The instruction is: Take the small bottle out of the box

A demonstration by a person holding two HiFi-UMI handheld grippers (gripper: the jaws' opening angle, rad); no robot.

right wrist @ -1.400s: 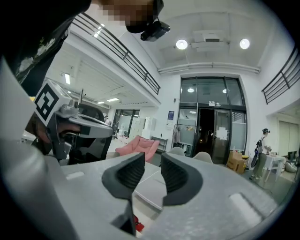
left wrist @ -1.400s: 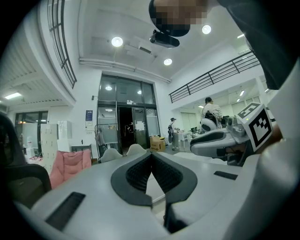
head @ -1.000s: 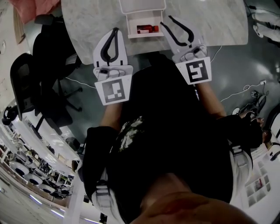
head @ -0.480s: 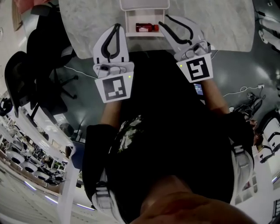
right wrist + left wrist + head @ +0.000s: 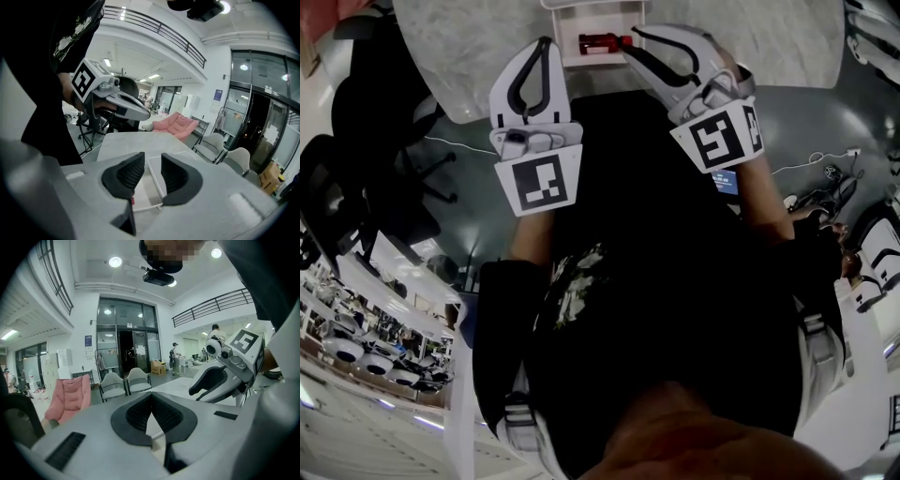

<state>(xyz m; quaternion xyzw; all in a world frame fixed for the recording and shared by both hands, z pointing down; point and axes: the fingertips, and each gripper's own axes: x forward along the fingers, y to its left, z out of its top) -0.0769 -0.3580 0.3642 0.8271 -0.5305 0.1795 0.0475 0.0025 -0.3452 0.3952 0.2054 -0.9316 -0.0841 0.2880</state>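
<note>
Where they reach past the person's dark shirt, both smooth, pale grey plastic bodies taper to black, ribbed, wedge-shaped pads. The left gripper (image 5: pixel 151 395) has its pads (image 5: pixel 138 414) pressed tip to tip with nothing between them, over the near edge of the pale, marbled stone surface (image 5: pixel 459 47). The right gripper (image 5: pixel 152 161) stands partly parted and empty, its tips at the right side of the shallow white rectangular plastic box (image 5: pixel 581 60). Inside that box the small red bottle (image 5: pixel 600 43) lies on its side, between the two grippers' tips.
</note>
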